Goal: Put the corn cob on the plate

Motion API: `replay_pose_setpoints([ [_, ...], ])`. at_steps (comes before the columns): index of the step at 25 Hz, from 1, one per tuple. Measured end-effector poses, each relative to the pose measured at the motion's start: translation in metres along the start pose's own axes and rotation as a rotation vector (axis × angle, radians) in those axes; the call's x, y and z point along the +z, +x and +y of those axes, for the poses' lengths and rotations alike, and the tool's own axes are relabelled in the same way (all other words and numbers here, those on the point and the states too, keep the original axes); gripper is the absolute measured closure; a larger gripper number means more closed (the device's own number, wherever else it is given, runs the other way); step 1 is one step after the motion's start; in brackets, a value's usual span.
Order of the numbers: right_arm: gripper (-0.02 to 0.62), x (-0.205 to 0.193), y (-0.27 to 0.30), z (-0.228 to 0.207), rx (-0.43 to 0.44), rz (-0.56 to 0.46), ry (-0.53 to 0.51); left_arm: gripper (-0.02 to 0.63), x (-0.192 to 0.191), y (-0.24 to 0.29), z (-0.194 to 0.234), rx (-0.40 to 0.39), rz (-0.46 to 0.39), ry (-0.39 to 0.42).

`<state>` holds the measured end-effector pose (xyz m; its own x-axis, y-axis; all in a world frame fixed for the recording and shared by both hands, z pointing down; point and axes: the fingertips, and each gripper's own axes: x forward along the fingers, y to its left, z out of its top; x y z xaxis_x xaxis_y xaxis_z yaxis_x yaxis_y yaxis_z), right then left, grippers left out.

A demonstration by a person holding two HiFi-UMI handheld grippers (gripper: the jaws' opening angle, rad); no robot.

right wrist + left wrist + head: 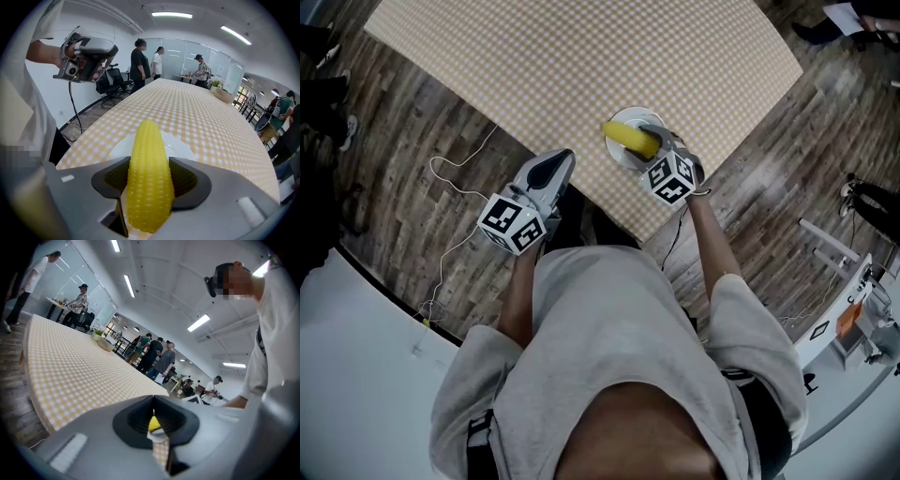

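Observation:
A yellow corn cob (628, 138) sticks out of my right gripper (650, 142), which is shut on it, both pads pressing on its sides. In the right gripper view the corn cob (147, 136) hangs just above a white plate (183, 146), tip pointing away from me, with the right gripper (150, 177) tilted down. The plate (617, 157) sits on the checked table near its front edge. My left gripper (551, 172) stays off to the left beside the table's edge, jaws shut with nothing between them (153, 418).
The yellow-checked tablecloth (581, 56) covers a long table. A thin white cable (450, 178) lies on the wooden floor at the left. Several people stand at the table's far end (149, 58), and white furniture stands at the right (853, 328).

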<state>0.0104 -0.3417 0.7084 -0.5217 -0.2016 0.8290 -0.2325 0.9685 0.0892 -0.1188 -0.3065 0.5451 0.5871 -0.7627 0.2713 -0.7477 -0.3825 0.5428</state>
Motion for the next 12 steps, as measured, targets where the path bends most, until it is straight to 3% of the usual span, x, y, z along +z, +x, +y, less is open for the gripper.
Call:
replay_pose_setpoints([
  [7,0.333,0.004,-0.003,-0.002,-0.024,-0.005,-0.049,0.598,0.004,0.002,-0.006,-0.003,-0.005,0.010],
  [12,0.276,0.013,-0.008,-0.005,-0.057,-0.034,-0.047,0.598,0.003,-0.001,-0.011,-0.008,-0.011,0.020],
])
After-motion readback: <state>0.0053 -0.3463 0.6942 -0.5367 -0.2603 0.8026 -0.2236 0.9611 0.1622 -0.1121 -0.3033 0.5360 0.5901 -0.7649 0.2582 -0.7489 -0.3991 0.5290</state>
